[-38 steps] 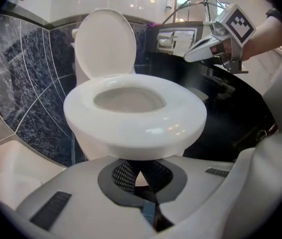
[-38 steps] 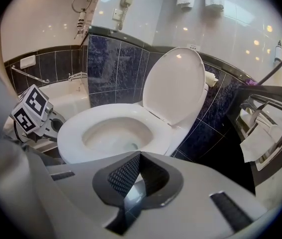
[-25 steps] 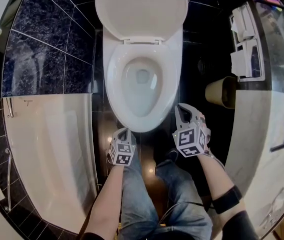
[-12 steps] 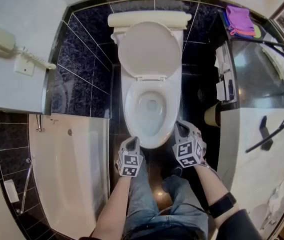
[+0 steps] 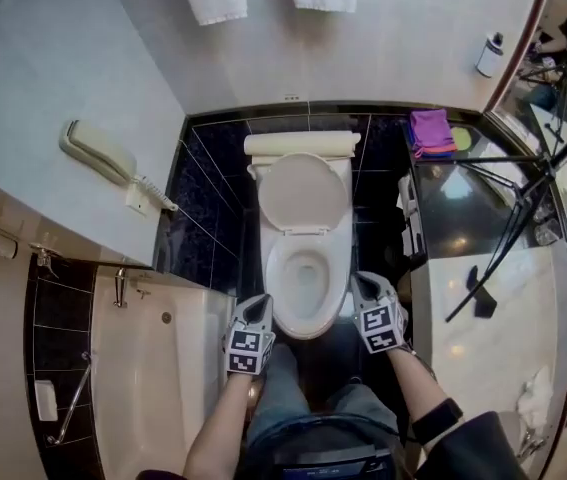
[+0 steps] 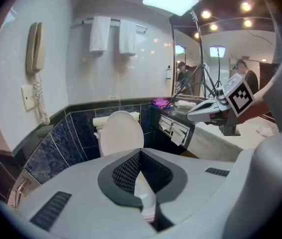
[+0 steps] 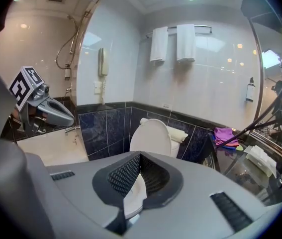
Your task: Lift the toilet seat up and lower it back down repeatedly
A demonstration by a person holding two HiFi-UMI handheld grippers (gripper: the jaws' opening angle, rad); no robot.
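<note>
The white oval plastic toilet seat (image 5: 305, 193) stands raised against the cistern (image 5: 299, 145); left hand-held gripper (image 5: 259, 302) and right hand-held gripper (image 5: 362, 282) hover pressed together, empty, likely between lifts.

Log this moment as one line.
toilet seat: up | left tool: shut, empty, off the seat | right tool: shut, empty, off the seat
</note>
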